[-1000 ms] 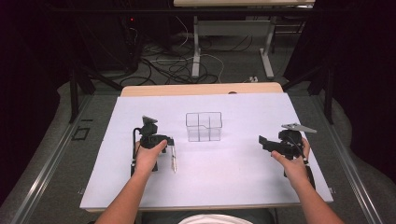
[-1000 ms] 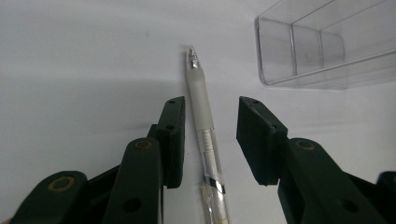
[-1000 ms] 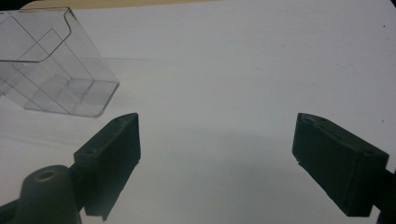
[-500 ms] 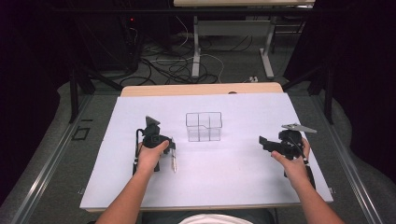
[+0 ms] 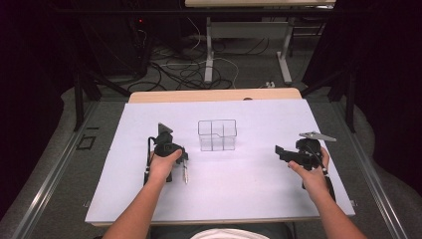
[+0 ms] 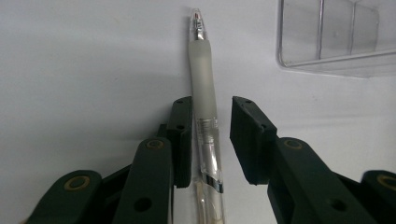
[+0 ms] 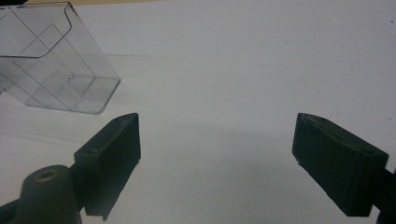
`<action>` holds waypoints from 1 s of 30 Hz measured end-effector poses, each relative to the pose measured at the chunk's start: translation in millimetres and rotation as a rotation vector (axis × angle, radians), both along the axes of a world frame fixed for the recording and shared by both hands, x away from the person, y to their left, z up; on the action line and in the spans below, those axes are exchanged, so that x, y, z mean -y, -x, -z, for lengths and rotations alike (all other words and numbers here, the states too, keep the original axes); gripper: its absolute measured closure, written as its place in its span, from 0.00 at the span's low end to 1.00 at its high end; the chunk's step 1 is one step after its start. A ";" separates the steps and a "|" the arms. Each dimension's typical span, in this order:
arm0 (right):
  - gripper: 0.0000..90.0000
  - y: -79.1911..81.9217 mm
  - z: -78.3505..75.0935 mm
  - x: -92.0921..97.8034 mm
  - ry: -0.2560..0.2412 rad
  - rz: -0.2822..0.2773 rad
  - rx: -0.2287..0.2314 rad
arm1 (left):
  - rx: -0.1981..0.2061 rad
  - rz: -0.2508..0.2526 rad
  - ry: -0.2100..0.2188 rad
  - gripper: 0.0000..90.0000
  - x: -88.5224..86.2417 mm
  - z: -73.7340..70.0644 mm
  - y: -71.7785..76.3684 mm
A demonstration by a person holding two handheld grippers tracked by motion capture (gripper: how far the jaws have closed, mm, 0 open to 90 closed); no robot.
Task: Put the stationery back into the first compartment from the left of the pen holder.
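Two black fingers (image 6: 182, 140) of left gripper (image 6: 210, 137) straddle clear pen (image 6: 204, 107), one touching barrel, other just apart; not yet pinching. Pen lies flat on white worktop (image 6: 70, 70), tip pointing away, near clear compartmented holder (image 6: 336, 37). Right gripper (image 7: 217, 158) fingers spread wide over bare worktop, holding nothing, holder off to its left. Likely step: grasping pen. Next move calls for closing on barrel, then lifting toward holder.

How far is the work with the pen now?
Nothing looks finished: the clear plastic compartment box stands empty. In hand: the left gripper straddles the clear pen with frosted grip lying on the white table, jaws not closed. The right gripper waits open.
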State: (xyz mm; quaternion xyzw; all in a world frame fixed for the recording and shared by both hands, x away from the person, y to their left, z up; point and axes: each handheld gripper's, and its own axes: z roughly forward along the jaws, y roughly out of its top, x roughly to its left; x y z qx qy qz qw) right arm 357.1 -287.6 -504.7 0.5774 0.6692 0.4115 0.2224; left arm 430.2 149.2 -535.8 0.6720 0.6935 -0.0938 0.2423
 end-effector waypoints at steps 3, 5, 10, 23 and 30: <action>0.16 0.0 0.6 -0.7 0.001 -0.002 -0.005 | -0.004 0.012 -0.007 0.80 -0.4 -0.2 -0.1; 0.16 0.0 0.7 -0.8 -0.001 -0.002 -0.006 | 0.002 -0.022 -0.005 0.81 1.3 0.6 -0.3; 0.16 -0.4 2.0 -0.1 -0.007 -0.009 -0.009 | -0.001 -0.033 -0.005 0.86 0.8 1.2 -0.7; 0.17 -1.0 3.9 0.4 -0.013 -0.013 -0.023 | -0.012 -0.032 0.009 0.88 -0.5 1.8 -1.0; 0.17 -1.4 4.7 -1.1 -0.011 -0.020 -0.025 | -0.009 -0.021 0.018 0.89 -3.5 2.6 -0.6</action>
